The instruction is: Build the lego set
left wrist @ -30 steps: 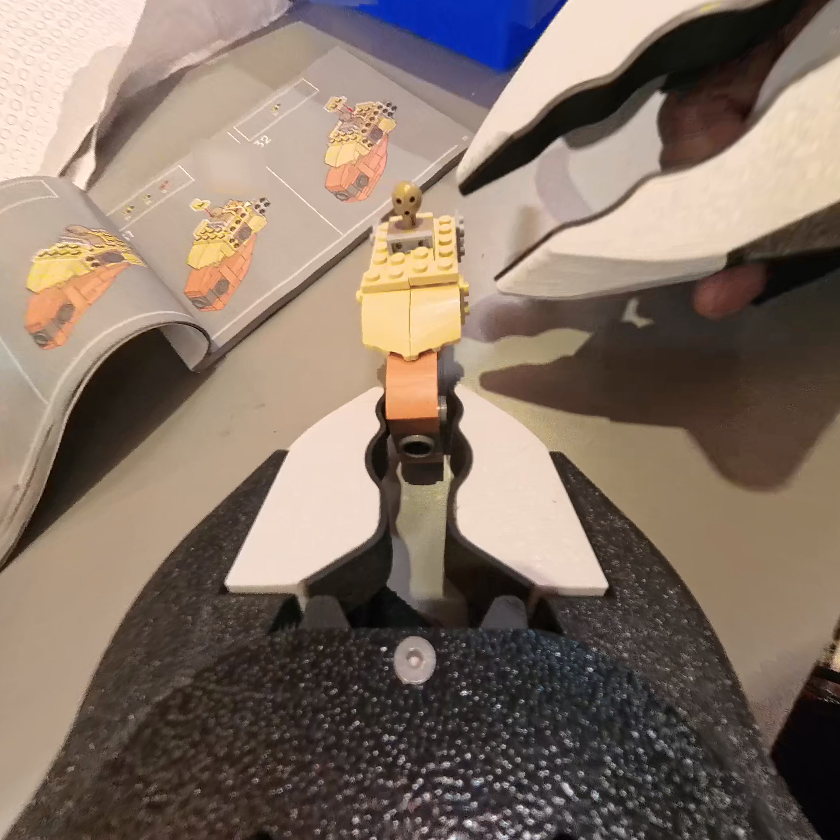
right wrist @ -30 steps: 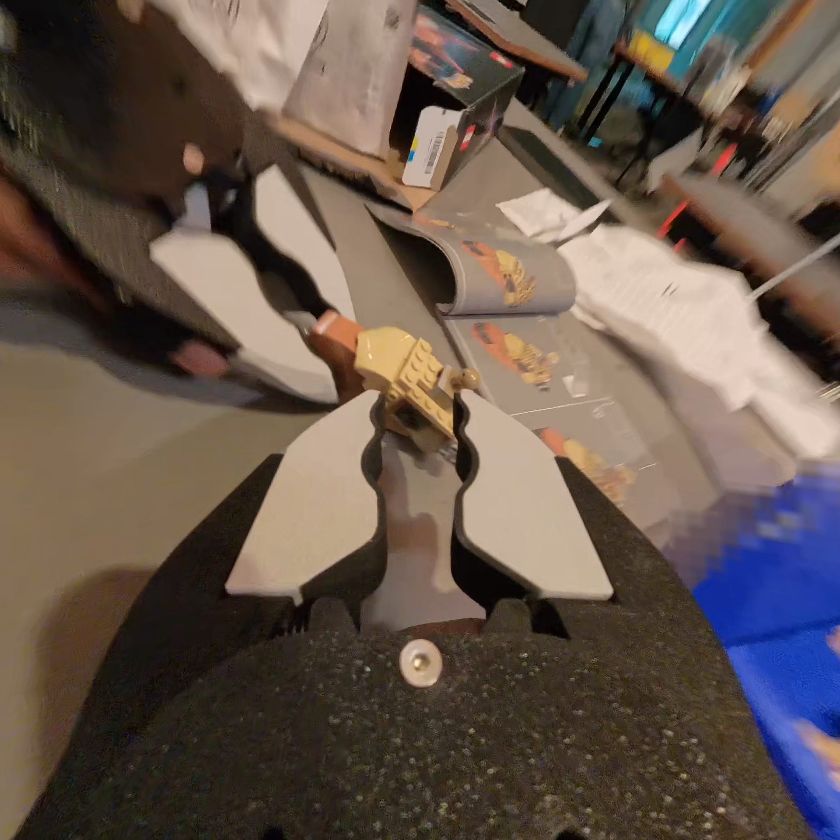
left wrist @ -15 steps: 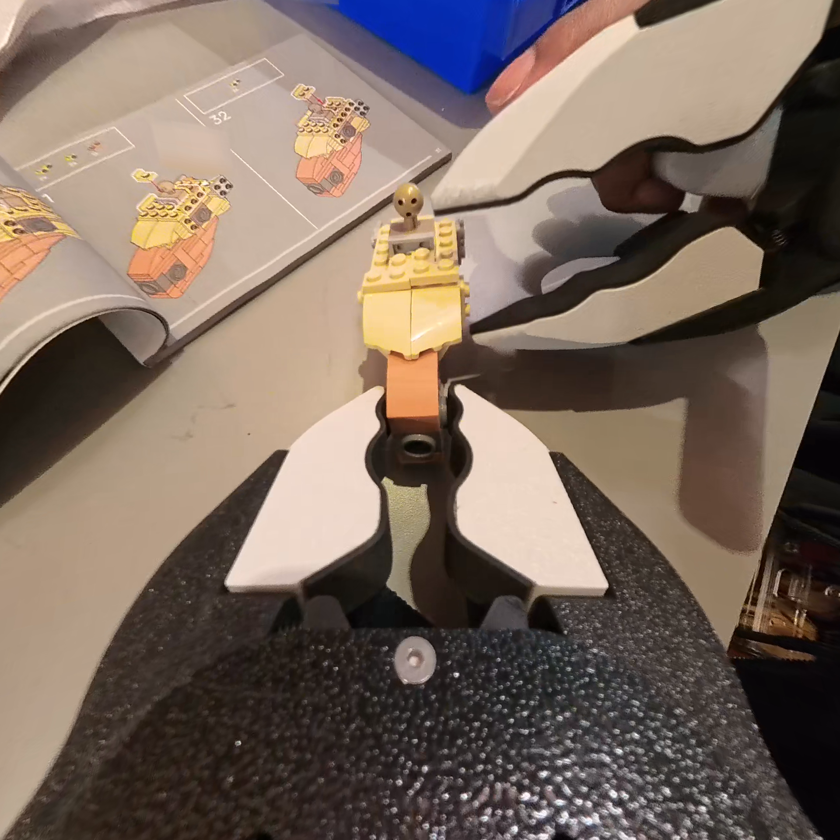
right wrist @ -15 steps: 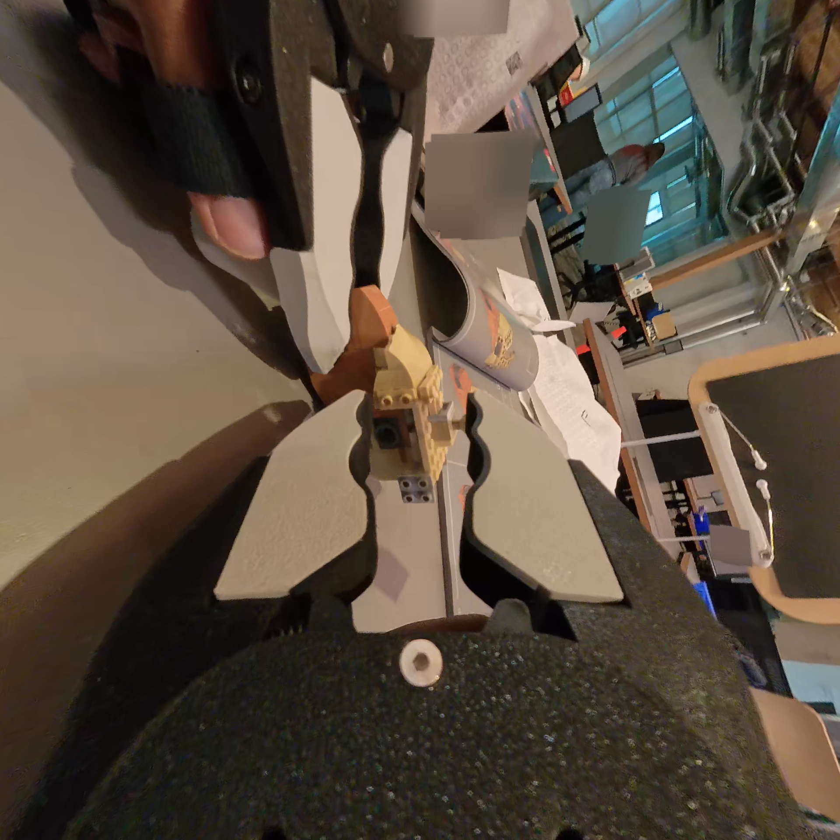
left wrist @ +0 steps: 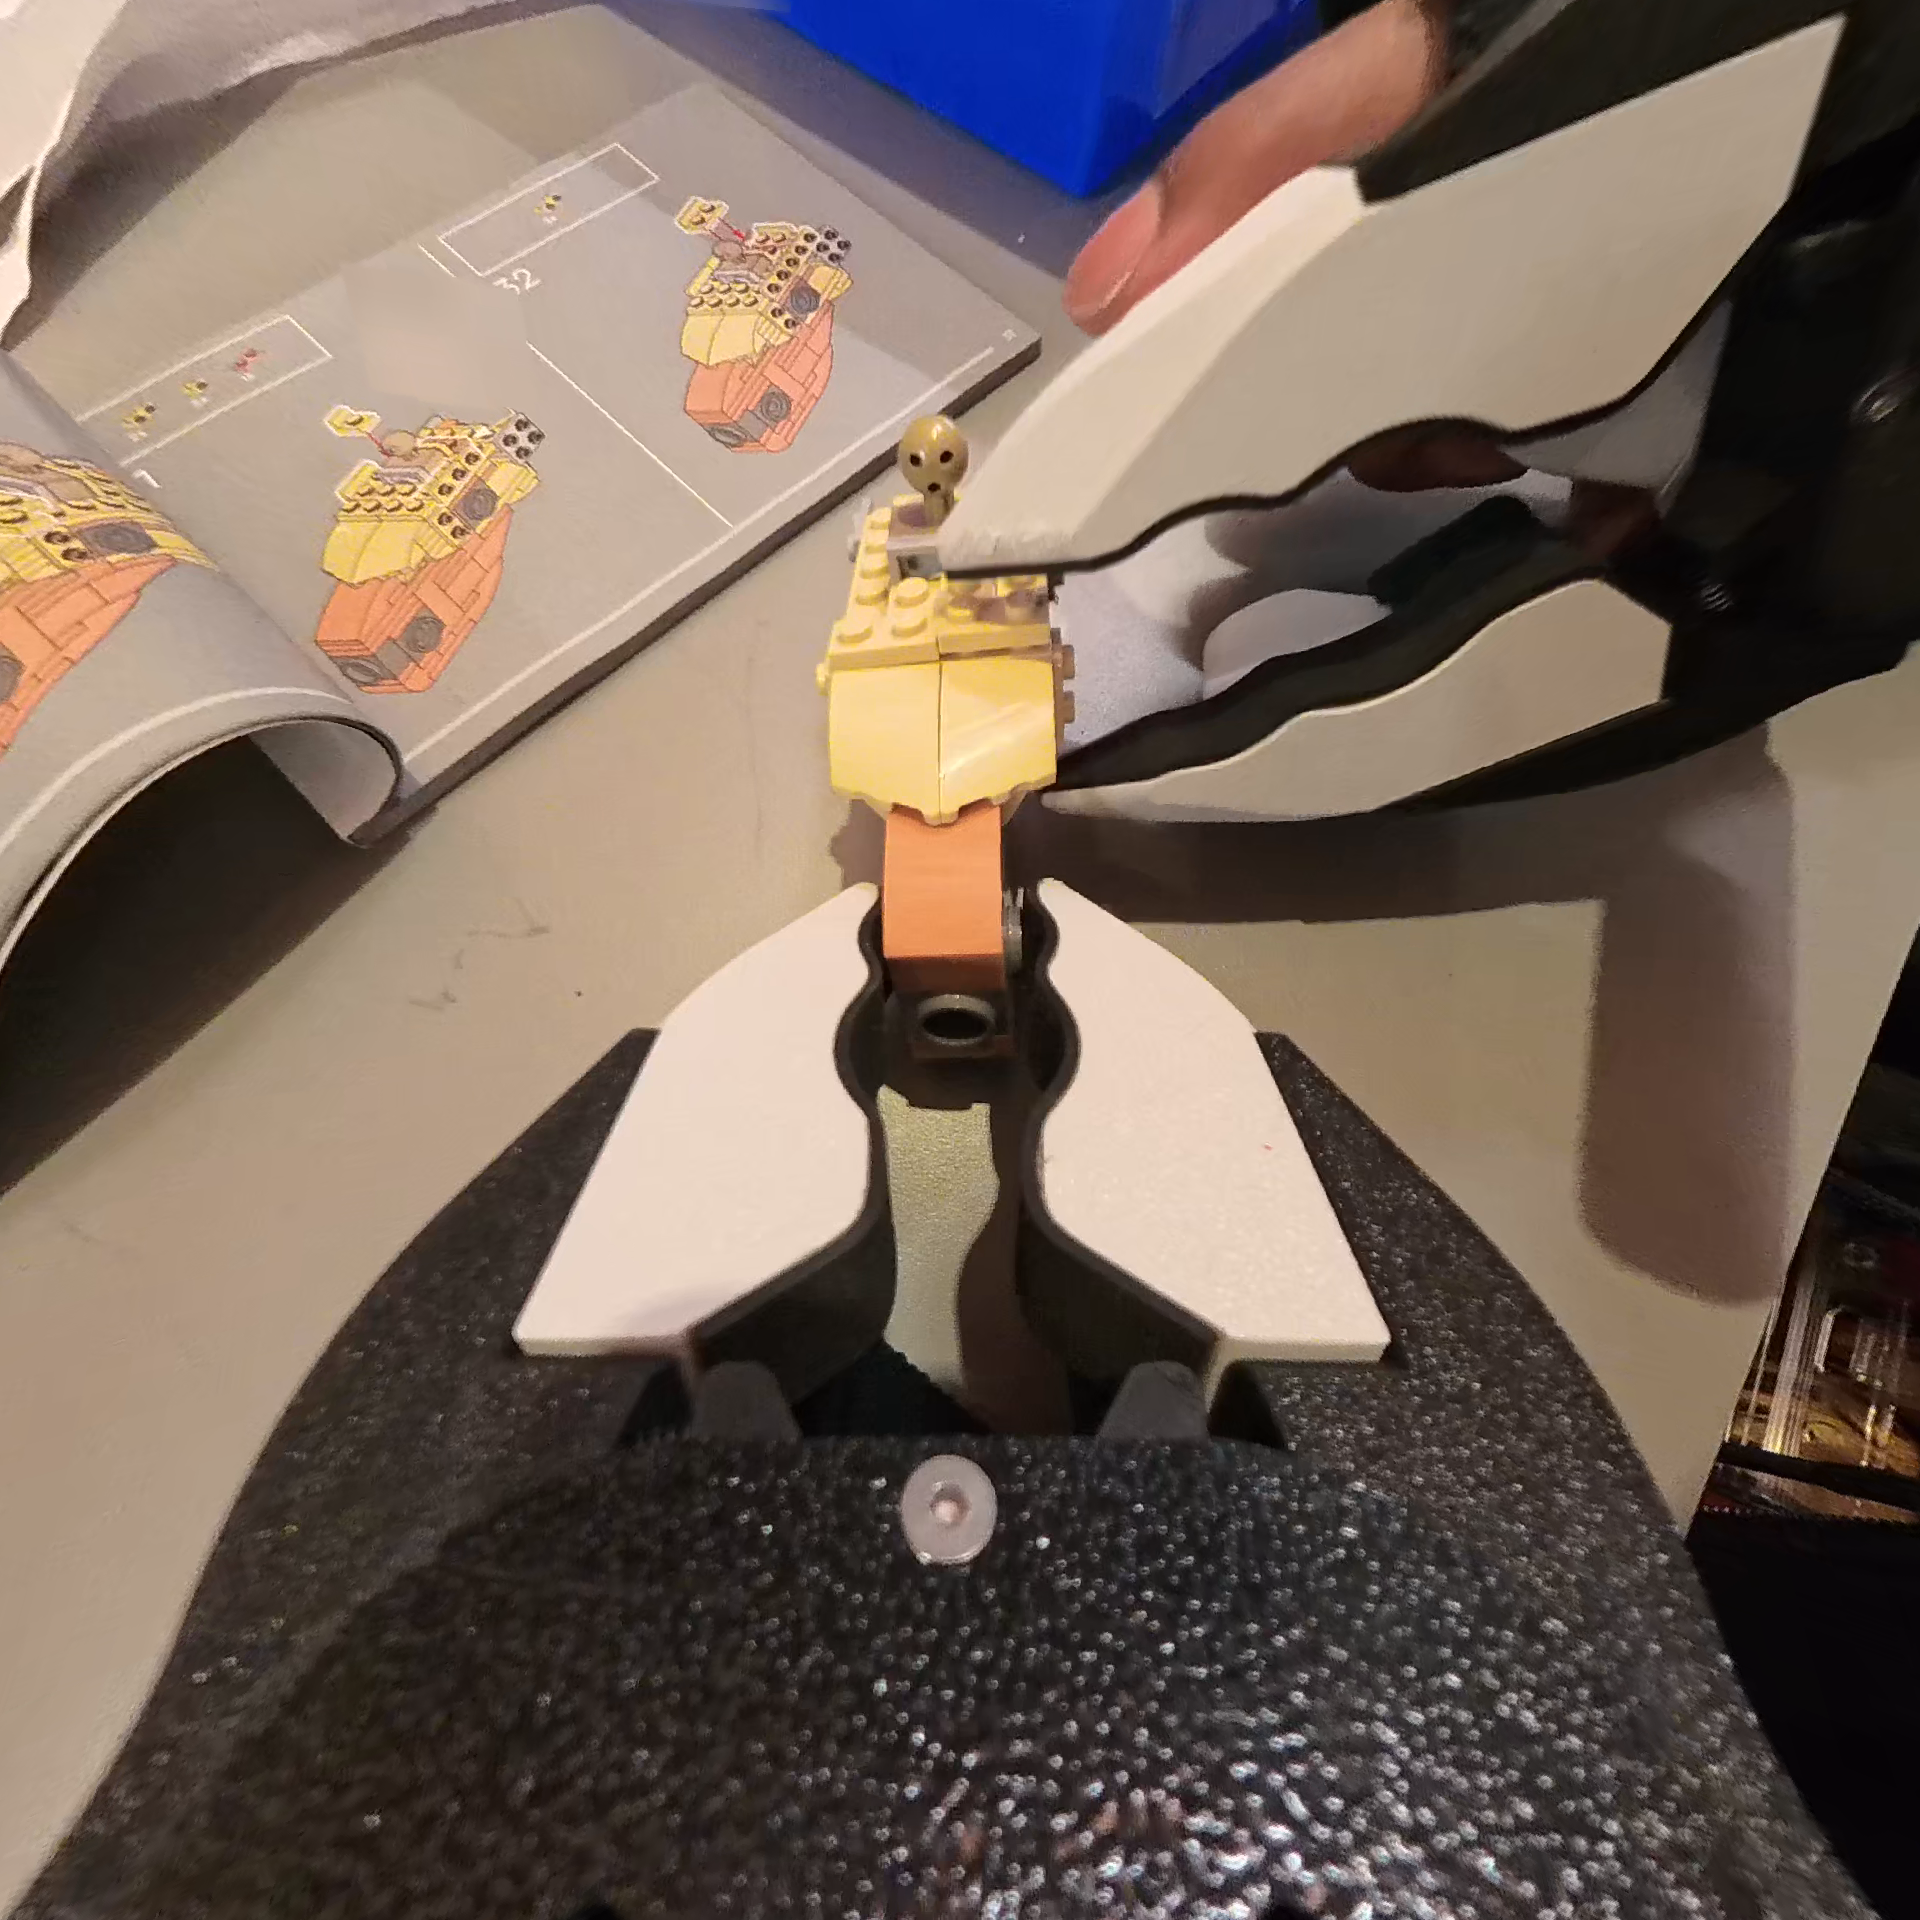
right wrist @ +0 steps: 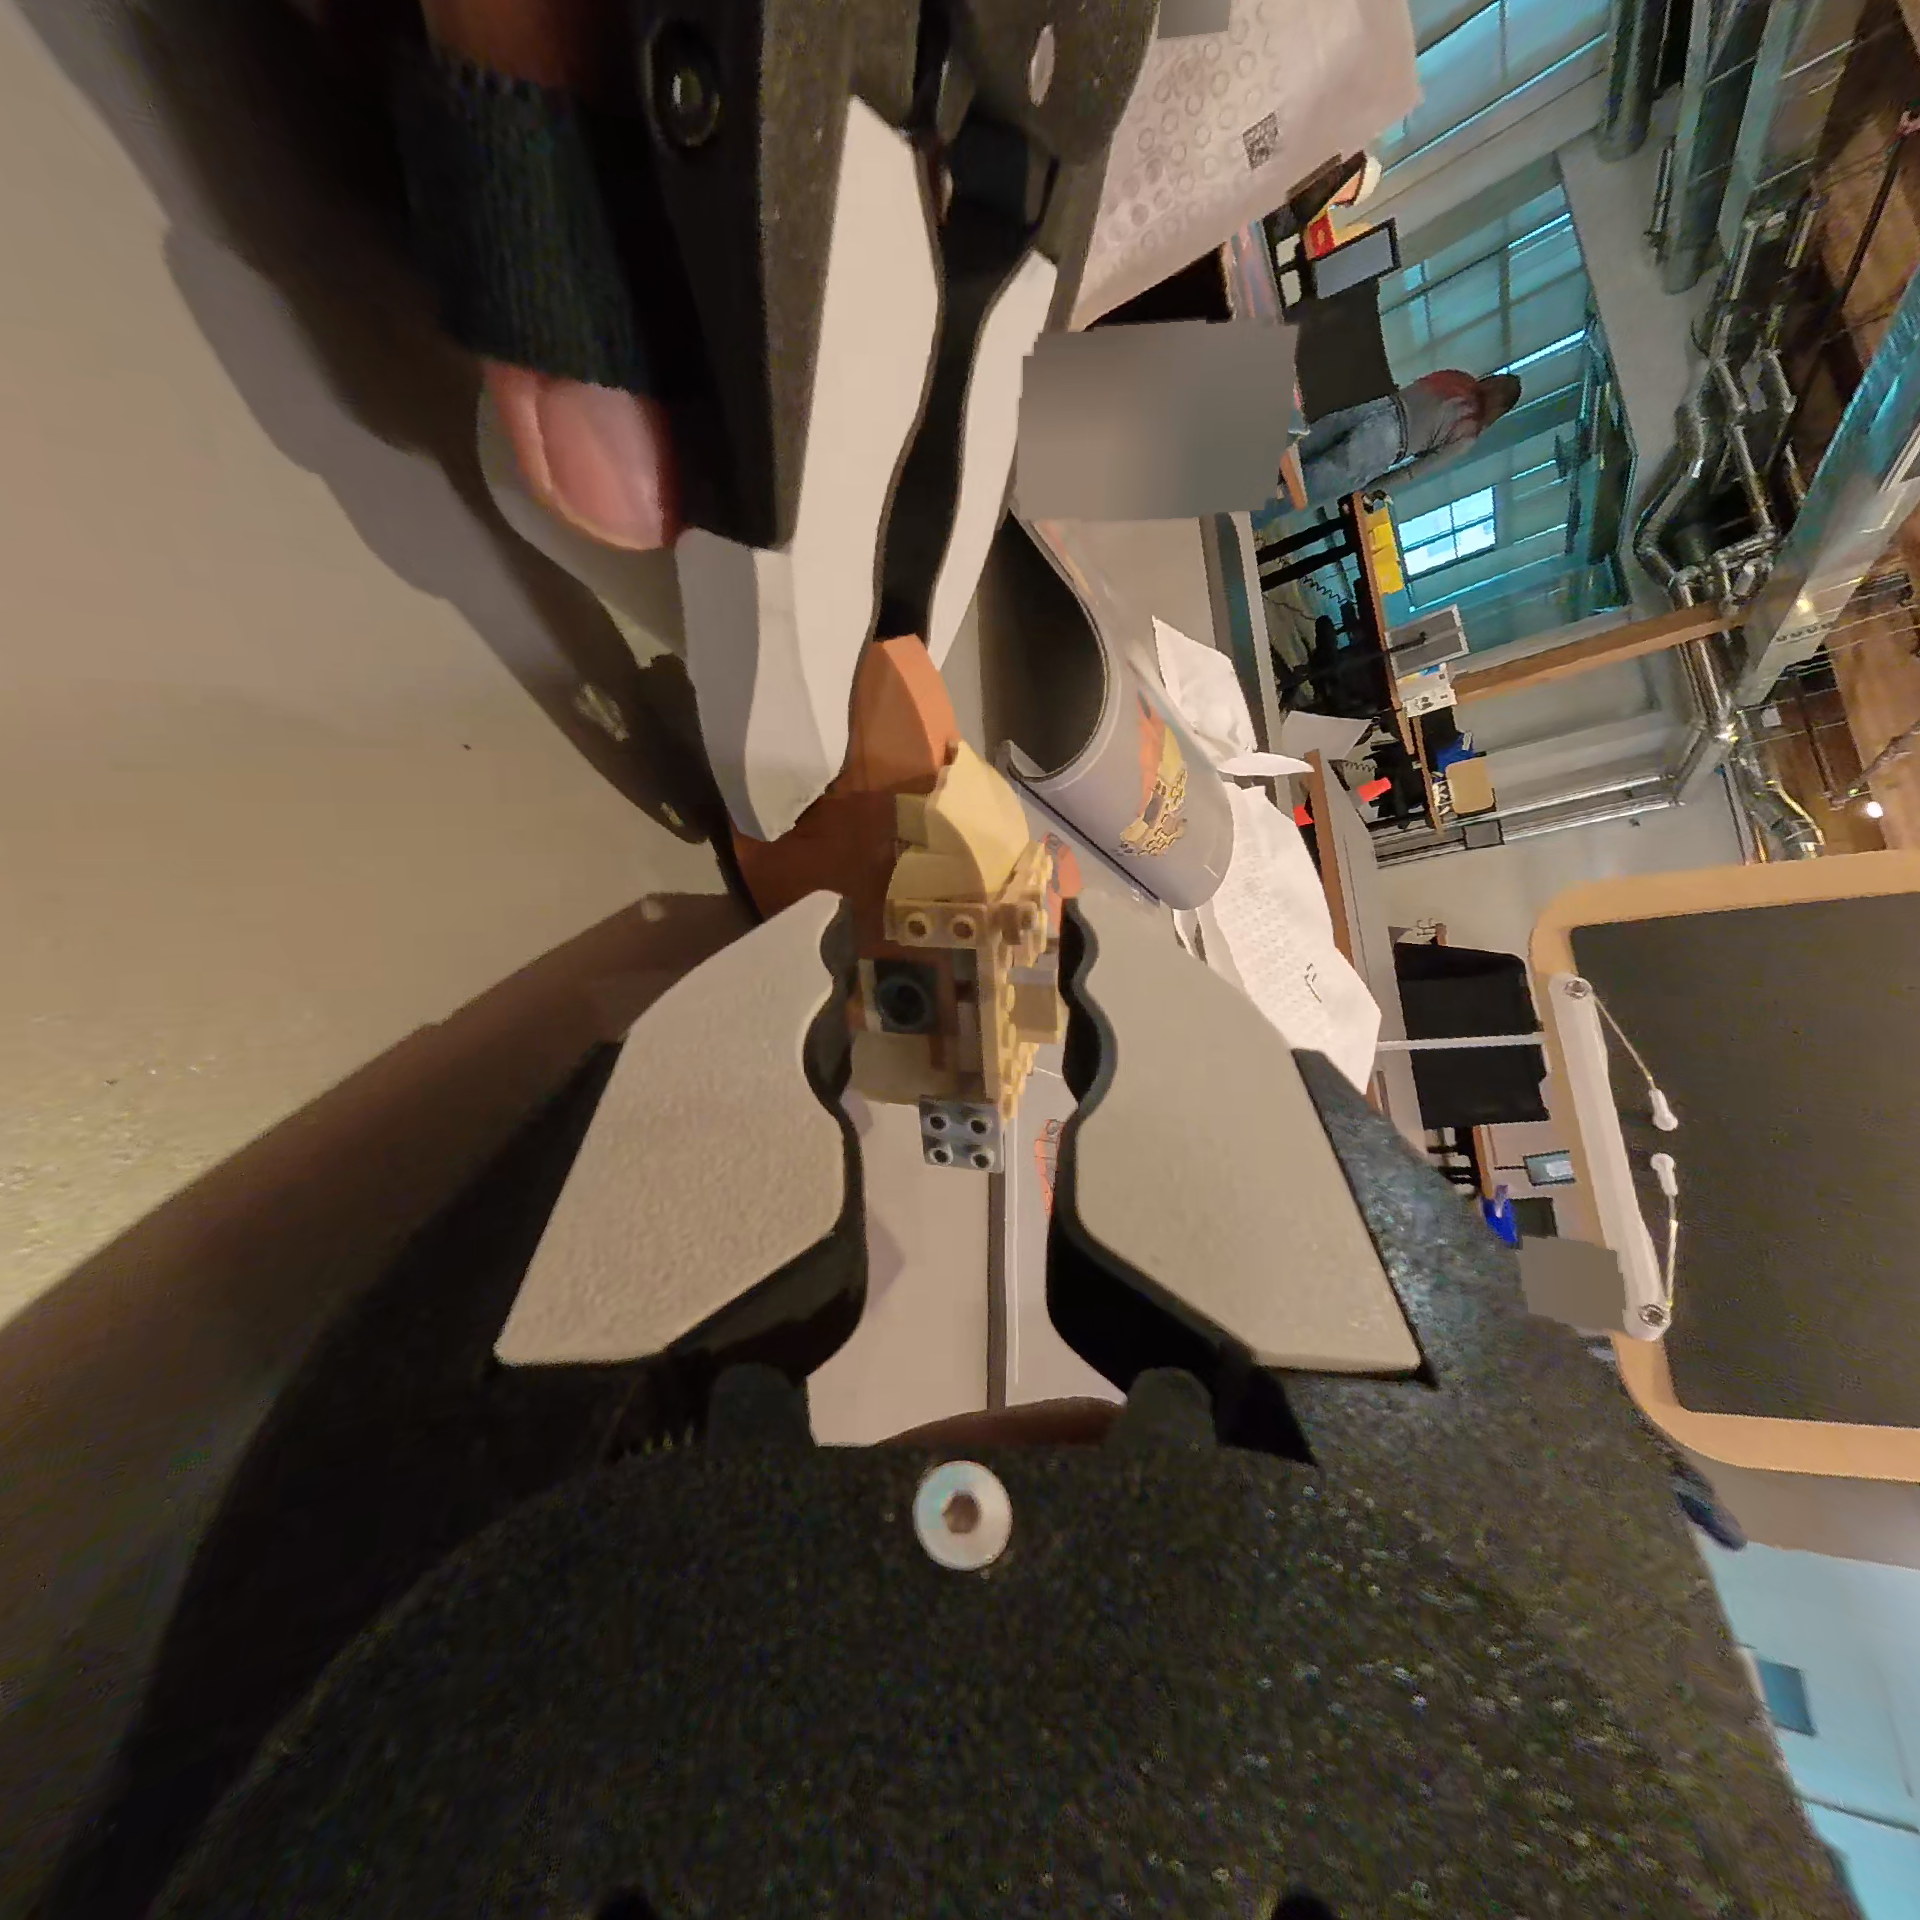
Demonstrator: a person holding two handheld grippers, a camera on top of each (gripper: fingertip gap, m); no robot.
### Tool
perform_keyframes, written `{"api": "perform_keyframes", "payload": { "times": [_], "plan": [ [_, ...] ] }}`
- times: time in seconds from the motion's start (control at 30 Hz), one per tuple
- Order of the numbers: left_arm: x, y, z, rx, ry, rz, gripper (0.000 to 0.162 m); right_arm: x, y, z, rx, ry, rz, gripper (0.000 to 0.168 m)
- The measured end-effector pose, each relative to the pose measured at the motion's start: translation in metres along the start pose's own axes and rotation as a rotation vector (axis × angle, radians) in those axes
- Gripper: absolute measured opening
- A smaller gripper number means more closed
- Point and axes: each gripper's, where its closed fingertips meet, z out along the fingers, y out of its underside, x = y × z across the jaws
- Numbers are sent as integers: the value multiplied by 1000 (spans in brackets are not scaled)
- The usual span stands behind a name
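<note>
The lego model (left wrist: pixel 940 717) has a tan studded top, an orange-brown lower part and a small tan ball head (left wrist: pixel 935 457). My left gripper (left wrist: pixel 951 930) is shut on the orange-brown end and holds the model above the grey table (left wrist: pixel 520 987). My right gripper (left wrist: pixel 997 675) comes in from the right, rolled on its side. One finger lies on the studs and the other sits under the tan part. In the right wrist view the model (right wrist: pixel 956 977) fills the gap of my right gripper (right wrist: pixel 948 920), whose jaws are spread. The left gripper (right wrist: pixel 883 727) shows above it.
An open instruction booklet (left wrist: pixel 416 416) lies at the back left and also shows in the right wrist view (right wrist: pixel 1153 810). A blue bin (left wrist: pixel 1039 83) stands behind it, with crumpled paper (left wrist: pixel 104 83) at the far left. A thumb (left wrist: pixel 1195 229) rests on the right gripper. Left and right tips are no more than a few centimetres apart.
My right gripper has spread its jaws, rolled onto its side and moved forward, so its fingers now straddle the model's tan part. My left gripper keeps its hold.
</note>
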Motion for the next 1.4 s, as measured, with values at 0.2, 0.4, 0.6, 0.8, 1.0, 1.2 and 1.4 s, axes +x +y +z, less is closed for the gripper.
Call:
{"api": "perform_keyframes", "payload": {
  "times": [0.2,0.4,0.6,0.8,1.0,1.2,1.4],
  "plan": [
    [0,0,0,2,-7,10,22,1,0,2,-16,28,-60,29],
    [0,-1,-1,7,-18,19,22,2,0,3,-17,30,-69,29],
    [0,0,0,1,-24,25,22,1,0,3,-22,31,-84,28],
    [0,1,0,-4,-24,30,22,1,1,3,-30,26,-97,28],
    [1,1,1,-12,-24,36,22,0,1,2,-31,25,-109,27],
    [2,1,1,-13,-20,38,22,0,2,2,-35,14,-115,27],
    [0,1,1,-10,-23,19,22,0,2,2,-46,27,-107,27]
  ]
}}
